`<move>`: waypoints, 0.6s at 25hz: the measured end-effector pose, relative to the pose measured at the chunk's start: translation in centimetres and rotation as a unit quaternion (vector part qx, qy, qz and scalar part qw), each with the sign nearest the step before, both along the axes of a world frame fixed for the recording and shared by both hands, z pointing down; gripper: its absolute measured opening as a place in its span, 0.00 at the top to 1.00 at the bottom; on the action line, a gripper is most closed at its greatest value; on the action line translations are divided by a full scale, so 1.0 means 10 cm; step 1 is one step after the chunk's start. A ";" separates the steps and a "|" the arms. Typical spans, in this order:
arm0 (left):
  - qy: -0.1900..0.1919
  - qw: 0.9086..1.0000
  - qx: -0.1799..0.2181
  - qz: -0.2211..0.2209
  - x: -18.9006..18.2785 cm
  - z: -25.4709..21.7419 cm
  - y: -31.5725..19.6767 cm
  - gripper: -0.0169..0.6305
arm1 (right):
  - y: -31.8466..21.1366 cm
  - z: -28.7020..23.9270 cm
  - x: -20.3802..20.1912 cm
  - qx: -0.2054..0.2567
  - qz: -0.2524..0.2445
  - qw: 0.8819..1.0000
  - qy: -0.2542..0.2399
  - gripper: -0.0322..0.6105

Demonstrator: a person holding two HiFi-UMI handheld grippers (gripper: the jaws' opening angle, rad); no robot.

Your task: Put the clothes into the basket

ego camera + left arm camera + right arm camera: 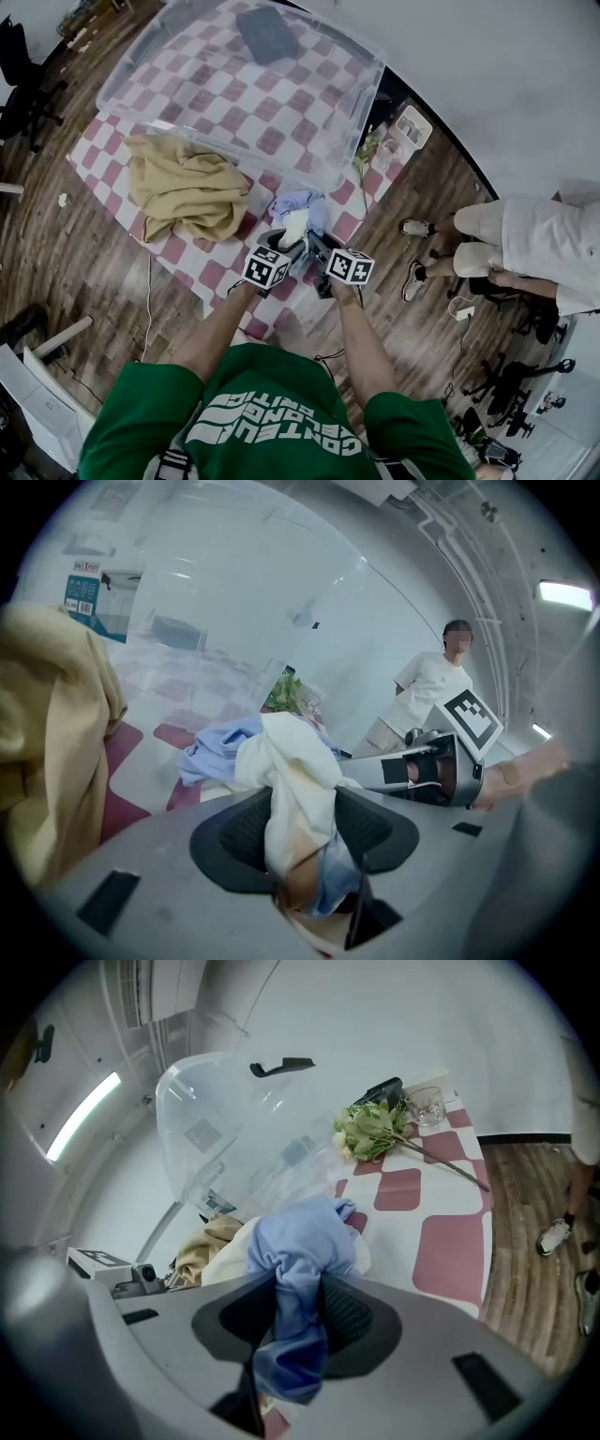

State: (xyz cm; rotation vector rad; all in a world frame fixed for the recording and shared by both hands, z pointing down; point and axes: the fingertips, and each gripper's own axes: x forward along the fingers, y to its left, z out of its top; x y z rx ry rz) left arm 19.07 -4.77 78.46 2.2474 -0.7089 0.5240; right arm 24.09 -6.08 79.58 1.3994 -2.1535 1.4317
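While clamping onto a crumpled bundle at the near edge of the red-and-white checked table (202, 272), working through the grasping step for one load of clothes, judging by the grip. Squeezing cream-white fabric (291, 761) between the jaws of the left gripper (305, 832), with a scrap of pale blue caught beneath it. Squeezing pale blue fabric (302, 1241) between the jaws of the right gripper (298, 1321), pads pressing in from both sides. Not showing clearly whether one garment or two. Holding the bundle just beside the near wall of the clear plastic basket (309, 141). Leaving a tan garment (183, 192) on the table to the left of the bundle, not yet collected, and one dark grey item (267, 33) lying inside the basket. Next, probably calling for lifting both grippers together, keeping them close so as not to stretch the cloth, carrying the bundle over the near wall high enough for trailing ends to clear the rim, then opening the jaws above the basket floor. As for writing: showing a blue-and-white sticker (82, 592) on the basket wall, print too small for reading; showing white lettering (272, 427) on the wearer's green shirt, upside down from above and not legible with confidence; showing only black-and-white square patterns on the marker cubes (266, 267), no words.
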 end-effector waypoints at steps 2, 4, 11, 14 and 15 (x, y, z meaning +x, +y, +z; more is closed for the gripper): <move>0.001 1.000 0.014 0.002 -0.01 -0.08 0.03 0.67 | 0.03 -0.08 -0.02 0.010 0.001 1.000 -0.003 0.74; 0.003 1.000 0.028 0.004 -0.03 -0.16 0.05 0.67 | 0.06 -0.17 -0.05 0.021 0.001 1.000 -0.006 0.74; 0.007 0.997 0.081 -0.004 -0.17 -0.56 0.14 0.68 | 0.13 -0.56 -0.21 0.063 -0.012 0.998 -0.016 0.75; 0.010 0.994 0.111 -0.017 -0.23 -0.80 0.15 0.68 | 0.13 -0.77 -0.27 0.085 -0.022 0.996 -0.024 0.76; 0.010 0.992 0.121 -0.022 -0.26 -0.88 0.16 0.68 | 0.15 -0.85 -0.30 0.092 -0.025 0.995 -0.028 0.76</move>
